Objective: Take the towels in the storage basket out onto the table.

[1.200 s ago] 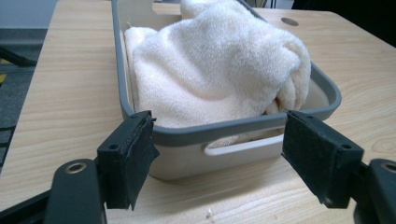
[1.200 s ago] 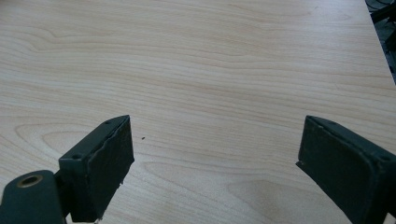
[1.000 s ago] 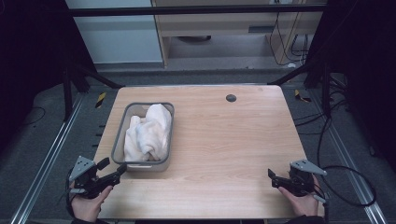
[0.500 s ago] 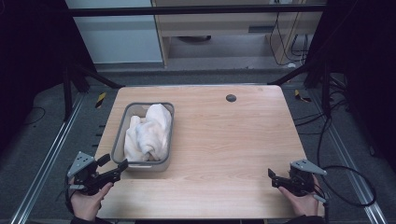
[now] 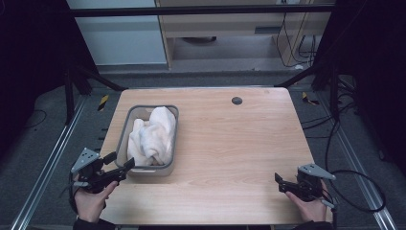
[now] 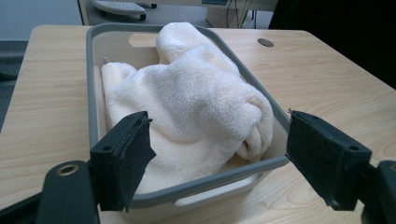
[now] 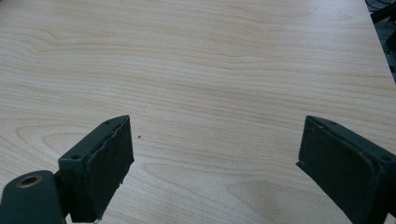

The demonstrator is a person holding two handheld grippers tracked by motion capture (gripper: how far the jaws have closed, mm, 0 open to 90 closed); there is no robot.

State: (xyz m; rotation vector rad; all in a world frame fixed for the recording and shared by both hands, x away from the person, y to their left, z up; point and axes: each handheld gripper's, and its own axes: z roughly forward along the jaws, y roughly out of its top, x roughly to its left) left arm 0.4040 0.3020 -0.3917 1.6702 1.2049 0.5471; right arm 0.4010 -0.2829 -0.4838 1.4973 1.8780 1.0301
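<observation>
A grey plastic bin (image 5: 124, 139) is placed on the left part of a light wooden table (image 5: 230, 143), and it is taken here as the landmark. A crumpled white towel (image 5: 153, 136) is held inside the bin; its folds are raised a little above the rim, and in the left gripper view the towel (image 6: 201, 98) is seen pressed against the right wall of the bin (image 6: 93, 70).

The left gripper (image 5: 120, 163) is held by a hand (image 5: 88, 201) at the near end of the bin, close to the near left corner of the table. Its jaws are spread wide, and nothing is gripped between them. In the left gripper view the left gripper (image 6: 217, 154) is pointed along the length of the bin, and the near rim of the bin is seen between the two jaws; whether a jaw touches the rim cannot be told.

The right gripper (image 5: 278, 181) is held by the other hand (image 5: 311, 208) well apart from the bin, at the near right corner of the table. Its jaws are also opened wide and are empty. In the right gripper view only bare wood of the table (image 7: 210, 70) is seen between the jaws of the right gripper (image 7: 212, 158).

A small dark round hole (image 5: 236, 100) is seen in the table top, beyond the bin and to its right, near the far edge.
</observation>
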